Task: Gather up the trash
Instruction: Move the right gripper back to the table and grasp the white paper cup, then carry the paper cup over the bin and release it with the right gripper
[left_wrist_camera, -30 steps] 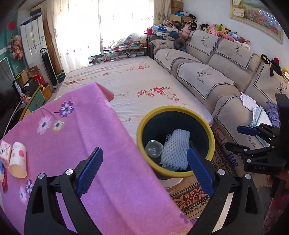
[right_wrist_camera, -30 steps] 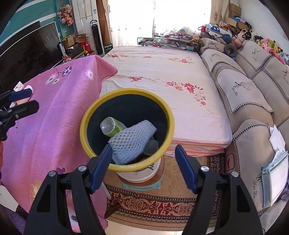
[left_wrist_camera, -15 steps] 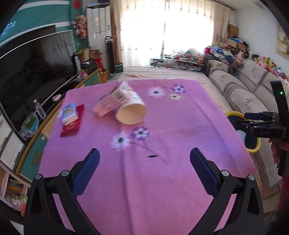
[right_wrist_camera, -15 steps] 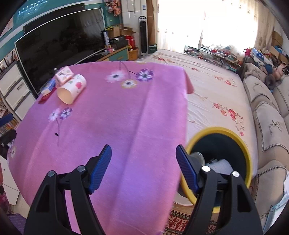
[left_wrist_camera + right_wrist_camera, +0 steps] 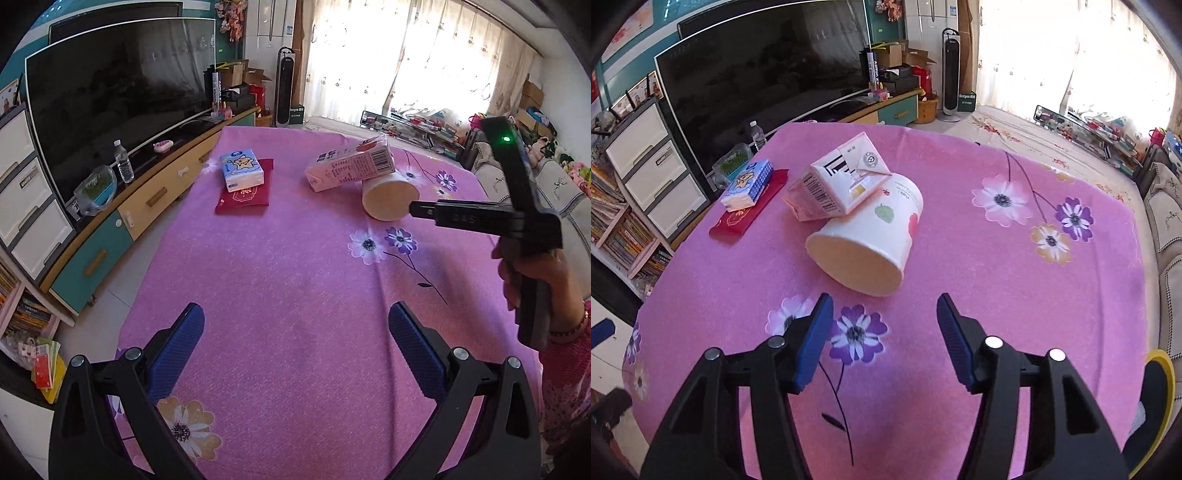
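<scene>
Both grippers gape wide, empty: left gripper (image 5: 295, 325), right gripper (image 5: 884, 314). Milk carton (image 5: 834, 184) hides part of the tipped paper cup (image 5: 866, 240); the yellow bin (image 5: 1161, 373) is cut off.

**Open cloth up front, clutter toward the far edge**

The near half of the tabletop (image 5: 295, 332) is bare pink cloth, open beneath both spread claws. Directly ahead of the right claw (image 5: 884, 334), the tipped paper cup (image 5: 866, 240) blocks the way, its mouth facing the claw, with the milk carton (image 5: 836, 184) leaning on its back. Toward the far left corner, the tissue pack (image 5: 748, 184) sits on a red booklet (image 5: 746, 214), apart from the carton with a gap of cloth between.
</scene>
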`<state>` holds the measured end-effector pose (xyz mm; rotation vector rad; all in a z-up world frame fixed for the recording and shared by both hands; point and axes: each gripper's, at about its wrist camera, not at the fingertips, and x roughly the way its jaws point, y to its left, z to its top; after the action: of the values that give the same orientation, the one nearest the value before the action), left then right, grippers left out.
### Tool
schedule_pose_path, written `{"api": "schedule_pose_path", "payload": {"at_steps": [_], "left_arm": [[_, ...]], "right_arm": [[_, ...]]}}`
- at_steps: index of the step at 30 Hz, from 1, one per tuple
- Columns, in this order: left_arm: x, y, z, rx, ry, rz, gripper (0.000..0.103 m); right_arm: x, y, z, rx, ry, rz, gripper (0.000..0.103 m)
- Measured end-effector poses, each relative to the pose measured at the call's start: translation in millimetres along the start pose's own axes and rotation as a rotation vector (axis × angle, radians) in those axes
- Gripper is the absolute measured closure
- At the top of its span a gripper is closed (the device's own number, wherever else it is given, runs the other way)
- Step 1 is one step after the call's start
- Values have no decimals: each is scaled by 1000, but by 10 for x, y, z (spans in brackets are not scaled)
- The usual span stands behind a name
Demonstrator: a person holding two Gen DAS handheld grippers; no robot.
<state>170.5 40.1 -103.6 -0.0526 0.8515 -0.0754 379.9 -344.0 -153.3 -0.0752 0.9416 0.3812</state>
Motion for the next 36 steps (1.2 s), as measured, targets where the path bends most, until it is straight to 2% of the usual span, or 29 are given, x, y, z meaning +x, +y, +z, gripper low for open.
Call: {"api": "schedule_pose_path", "payload": {"at_steps": [3, 4, 5, 6, 8, 13, 20, 29, 36], "left_arm": [[-48, -111, 40, 11, -11, -6, 5], [-49, -125, 52, 12, -12, -10, 5], [-44, -129, 55, 12, -13, -12, 5], [-41, -138, 58, 12, -15, -12, 5], [-34, -170, 69, 14, -13, -18, 5], [-21, -277, 65, 36, -10, -27, 5], [-24, -494, 76, 69, -20, -55, 5], [-71, -787, 104, 119, -30, -86, 5], [-94, -907, 114, 140, -36, -94, 5]], "right_arm": [[163, -31, 124, 43, -2, -7, 55], [204, -49, 155, 59, 0, 3, 66], [244, -60, 178, 71, 4, 5, 85], [266, -79, 193, 82, 6, -2, 93], [267, -140, 193, 106, 10, 7, 99], [50, -274, 38, 100, 5, -6, 100], [-520, -514, -327, 110, -41, -4, 100], [-1264, -829, -817, 112, -110, -64, 100], [-1682, -1313, -1124, 186, -145, -150, 100]]}}
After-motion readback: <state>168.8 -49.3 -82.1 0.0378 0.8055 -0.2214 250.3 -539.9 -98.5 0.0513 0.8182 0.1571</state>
